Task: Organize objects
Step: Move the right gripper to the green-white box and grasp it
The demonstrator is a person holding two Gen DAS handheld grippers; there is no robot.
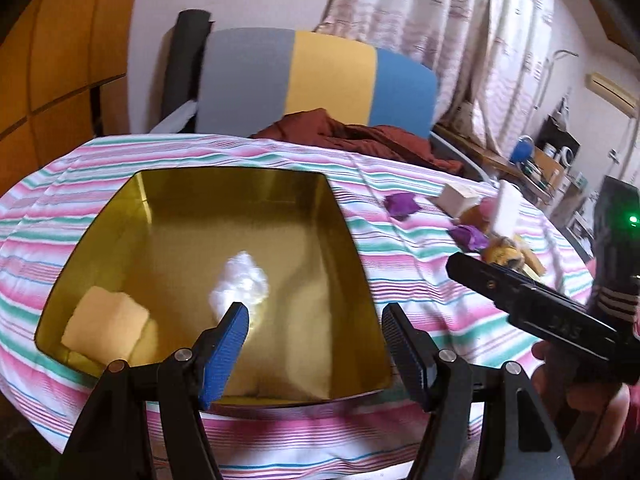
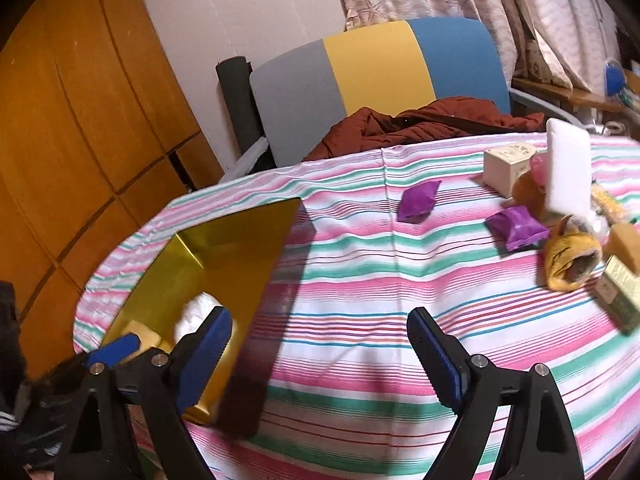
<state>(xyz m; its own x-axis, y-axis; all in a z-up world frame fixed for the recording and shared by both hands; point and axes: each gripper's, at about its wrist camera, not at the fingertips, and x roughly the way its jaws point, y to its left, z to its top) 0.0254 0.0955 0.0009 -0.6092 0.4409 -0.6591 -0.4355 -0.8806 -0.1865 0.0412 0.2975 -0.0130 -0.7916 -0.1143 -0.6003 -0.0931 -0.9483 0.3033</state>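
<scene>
A gold tin (image 1: 348, 240) stands open on the striped tablecloth (image 1: 420, 280). In it lie a pale yellow block (image 1: 106, 326) and a white crumpled wad (image 1: 240, 284). My left gripper (image 1: 314, 312) hovers open over the tin's near side with nothing between its fingers. My right gripper (image 2: 320, 320) is open and empty above the cloth, just right of the tin (image 2: 256, 240). Ahead of it on the right lie two purple packets (image 2: 418, 200) (image 2: 516, 226), a white box (image 2: 506, 168), a yellow plush toy (image 2: 572, 260) and a green-gold box (image 2: 620, 292).
A white flat slab (image 2: 570, 164) stands upright among the items at the right. Behind the table is a grey, yellow and blue chair (image 2: 380, 64) with a red-brown jacket (image 2: 432, 120) on it. Wooden cabinets (image 2: 80, 120) line the left wall.
</scene>
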